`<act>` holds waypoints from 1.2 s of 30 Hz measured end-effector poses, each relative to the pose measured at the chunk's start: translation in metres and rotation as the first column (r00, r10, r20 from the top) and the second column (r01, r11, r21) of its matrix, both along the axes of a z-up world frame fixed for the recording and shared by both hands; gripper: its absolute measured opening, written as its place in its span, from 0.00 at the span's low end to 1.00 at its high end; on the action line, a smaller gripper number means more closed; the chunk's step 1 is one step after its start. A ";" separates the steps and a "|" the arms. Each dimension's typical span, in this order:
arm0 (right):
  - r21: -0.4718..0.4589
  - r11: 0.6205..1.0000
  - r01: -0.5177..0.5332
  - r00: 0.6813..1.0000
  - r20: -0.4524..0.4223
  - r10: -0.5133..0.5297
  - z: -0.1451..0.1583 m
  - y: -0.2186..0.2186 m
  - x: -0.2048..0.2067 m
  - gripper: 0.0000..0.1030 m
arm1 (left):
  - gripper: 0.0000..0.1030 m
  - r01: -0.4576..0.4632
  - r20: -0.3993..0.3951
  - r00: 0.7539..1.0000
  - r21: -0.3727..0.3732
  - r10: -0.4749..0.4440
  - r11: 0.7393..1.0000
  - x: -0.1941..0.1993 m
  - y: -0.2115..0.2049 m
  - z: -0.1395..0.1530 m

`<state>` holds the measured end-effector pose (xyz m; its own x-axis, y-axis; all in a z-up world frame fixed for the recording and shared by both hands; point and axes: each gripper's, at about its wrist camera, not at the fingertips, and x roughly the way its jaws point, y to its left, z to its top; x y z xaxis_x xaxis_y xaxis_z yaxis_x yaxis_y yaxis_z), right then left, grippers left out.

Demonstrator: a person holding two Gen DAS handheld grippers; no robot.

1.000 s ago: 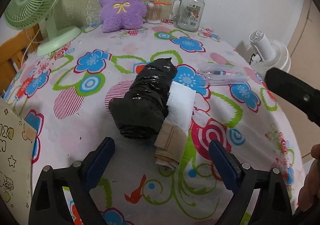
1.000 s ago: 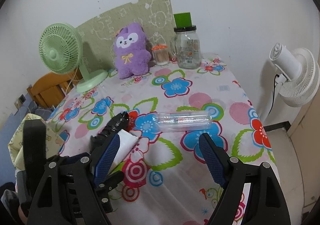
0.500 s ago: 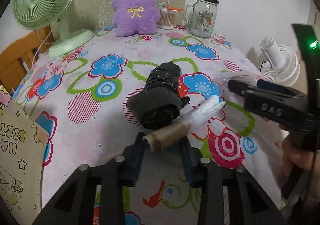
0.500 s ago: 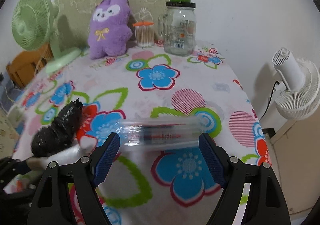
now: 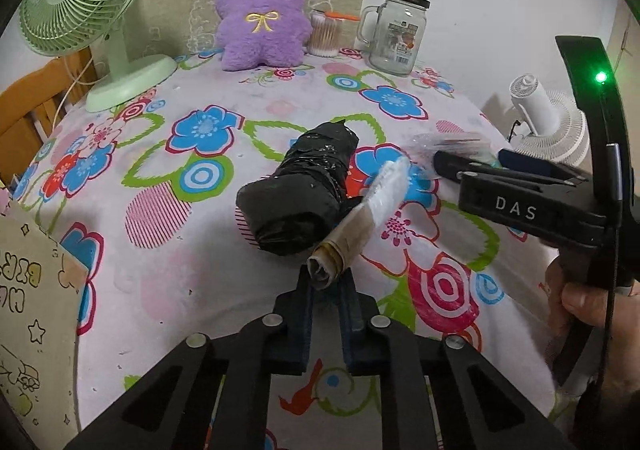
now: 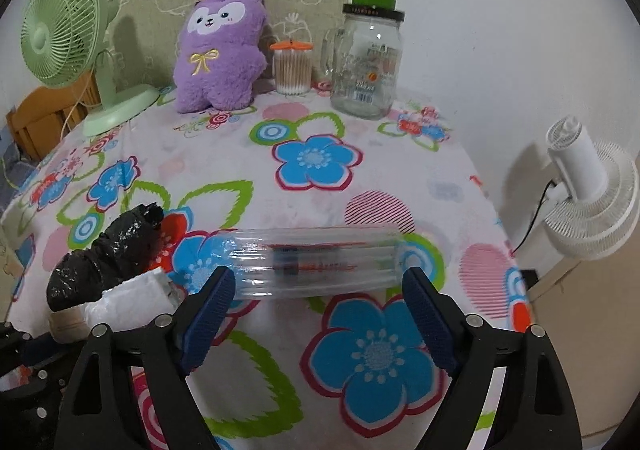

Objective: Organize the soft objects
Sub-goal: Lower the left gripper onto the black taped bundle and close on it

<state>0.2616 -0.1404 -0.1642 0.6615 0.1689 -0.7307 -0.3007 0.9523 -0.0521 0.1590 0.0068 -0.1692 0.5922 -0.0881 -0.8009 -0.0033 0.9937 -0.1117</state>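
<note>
Left tongs (image 5: pixel 326 282): clamped on the tan end of the roll (image 5: pixel 360 224), lifted off the worktop (image 5: pixel 160 282), likely to carry it clear.
Roll: slanted beside the black bundle (image 5: pixel 298 194), white end up.
Right tongs (image 6: pixel 316 314): opening, nothing gripped; astride the clear tube (image 6: pixel 316 266), probably to take it.
Tube: flat, crosswise between the blue pads.

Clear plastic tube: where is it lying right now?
In the right wrist view the clear plastic tube lies crosswise on the flowered tablecloth, just ahead of the open right tool, right of the black bag roll.
</note>
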 end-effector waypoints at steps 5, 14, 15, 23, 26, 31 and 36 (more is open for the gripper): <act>0.105 0.994 -0.017 0.999 -0.031 0.021 0.000 -0.003 -0.006 0.85 | 0.07 -0.007 0.011 1.000 -0.017 0.007 1.000 -0.003 0.006 0.006; 0.157 0.984 -0.079 0.996 -0.029 0.084 0.004 0.011 -0.018 0.85 | 0.06 0.030 -0.002 1.000 -0.110 -0.031 0.993 -0.007 0.004 0.009; 0.155 0.984 -0.087 0.995 -0.036 0.094 0.003 0.014 -0.019 0.85 | 0.03 0.031 0.001 1.000 -0.106 -0.031 0.994 -0.008 0.003 0.009; 0.238 0.960 -0.147 0.984 -0.065 0.166 0.000 0.027 -0.025 0.85 | 0.00 0.024 -0.002 1.000 -0.089 -0.024 0.996 -0.019 0.008 0.003; 0.234 0.955 -0.181 0.978 -0.061 0.200 0.001 0.039 -0.030 0.85 | 0.32 0.003 -0.006 1.000 -0.081 -0.004 0.997 -0.019 0.013 0.003; 0.200 0.960 -0.194 0.976 -0.055 0.209 0.000 0.047 -0.034 0.85 | 0.99 -0.032 0.068 0.997 -0.021 0.033 0.999 -0.027 0.013 0.016; 0.216 0.959 -0.182 0.979 -0.052 0.197 0.001 0.042 -0.034 0.85 | 1.00 -0.058 0.075 0.996 0.026 0.056 0.998 -0.020 0.019 0.020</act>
<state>0.2278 -0.0983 -0.1628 0.5494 0.4402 -0.7102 -0.4722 0.8648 0.1707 0.1387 0.0261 -0.1496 0.6538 -0.0309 -0.7560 -0.0523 0.9949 -0.0859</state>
